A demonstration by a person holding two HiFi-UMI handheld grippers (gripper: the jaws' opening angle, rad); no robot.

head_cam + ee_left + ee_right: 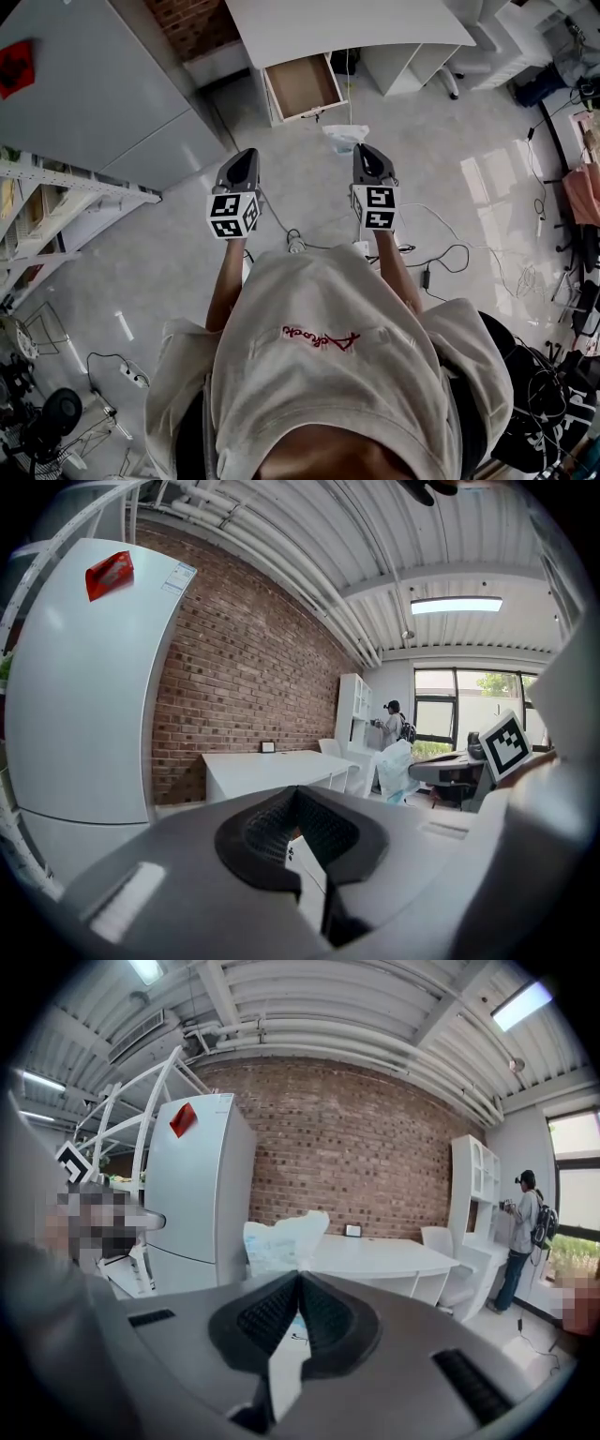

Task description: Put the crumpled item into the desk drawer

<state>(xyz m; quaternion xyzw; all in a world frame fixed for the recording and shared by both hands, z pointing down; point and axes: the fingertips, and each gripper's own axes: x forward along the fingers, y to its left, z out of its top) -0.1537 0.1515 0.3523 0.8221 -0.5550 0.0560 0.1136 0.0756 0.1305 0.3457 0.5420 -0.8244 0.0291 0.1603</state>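
Note:
The crumpled item (343,135) is a white, thin wad, pinched at its edge by my right gripper (364,152). In the right gripper view the crumpled item (281,1239) sticks up past the closed jaw tips of the right gripper (300,1278). My left gripper (247,156) is held level beside it, jaws shut with nothing between them. In the left gripper view the crumpled item (395,771) hangs to the right of the left gripper (296,793). Ahead stands the white desk (347,28) with its drawer (303,86) pulled open, brown inside and bare.
A grey fridge (89,103) stands to the left of the desk, with a white shelf rack (37,216) nearer. Cables and a power strip (441,258) lie on the floor by my feet. A person (521,1232) stands at the far cabinets.

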